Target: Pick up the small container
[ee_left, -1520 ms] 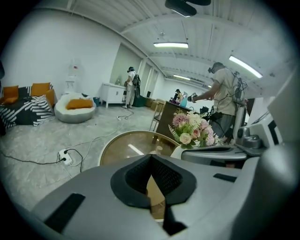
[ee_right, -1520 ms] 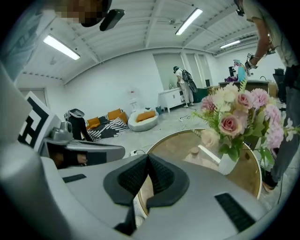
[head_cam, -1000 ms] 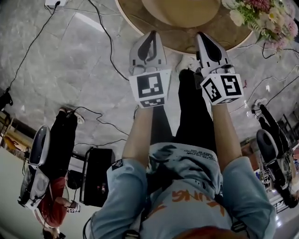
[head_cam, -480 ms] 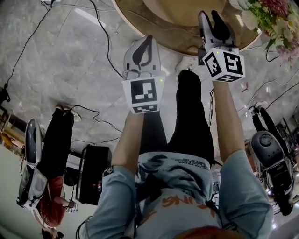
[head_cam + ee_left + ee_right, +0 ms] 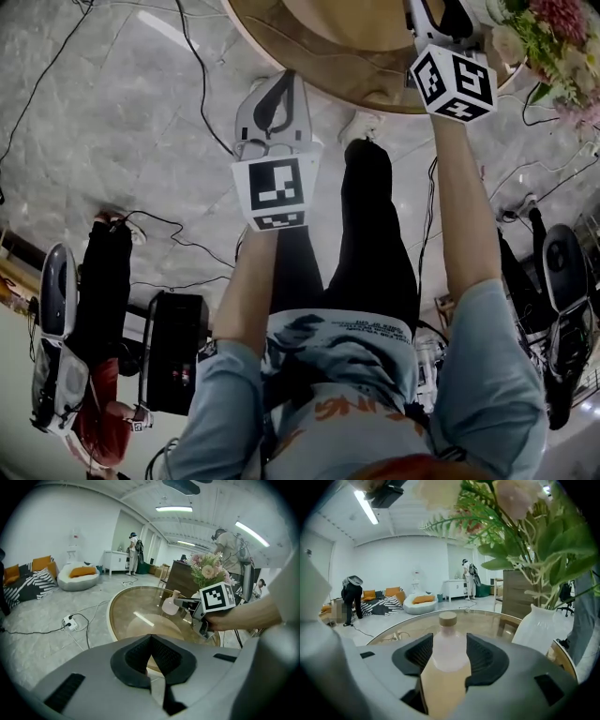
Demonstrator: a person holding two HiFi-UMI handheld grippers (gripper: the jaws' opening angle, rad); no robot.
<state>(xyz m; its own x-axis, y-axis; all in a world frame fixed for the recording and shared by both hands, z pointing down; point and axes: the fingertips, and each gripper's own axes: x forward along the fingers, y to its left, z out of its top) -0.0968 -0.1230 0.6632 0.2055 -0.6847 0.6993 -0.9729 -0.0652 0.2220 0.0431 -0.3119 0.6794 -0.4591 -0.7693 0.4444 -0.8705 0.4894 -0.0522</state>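
The small container is a pale bottle point(image 5: 448, 634) with a tan cap, standing on the round glass table point(image 5: 497, 620). My right gripper point(image 5: 449, 657) reaches over the table, its jaws opening, with the bottle between the pads and no clear squeeze on it. The left gripper view shows the same bottle point(image 5: 171, 605) in front of the right gripper point(image 5: 186, 604). In the head view the right gripper point(image 5: 441, 11) is cut off by the top edge and the bottle is hidden. My left gripper point(image 5: 279, 84) hangs shut over the floor beside the table edge point(image 5: 309, 66), holding nothing.
A white vase point(image 5: 539, 630) of flowers point(image 5: 548, 37) stands on the table right of the bottle. Cables and a power strip point(image 5: 70, 622) lie on the floor. A black case point(image 5: 173, 352) and a seated person point(image 5: 103, 281) are at my left, and people stand farther off.
My right gripper has moved forward over the table, past the top of the head view, and its jaws have spread from shut. The left gripper has shifted slightly left.
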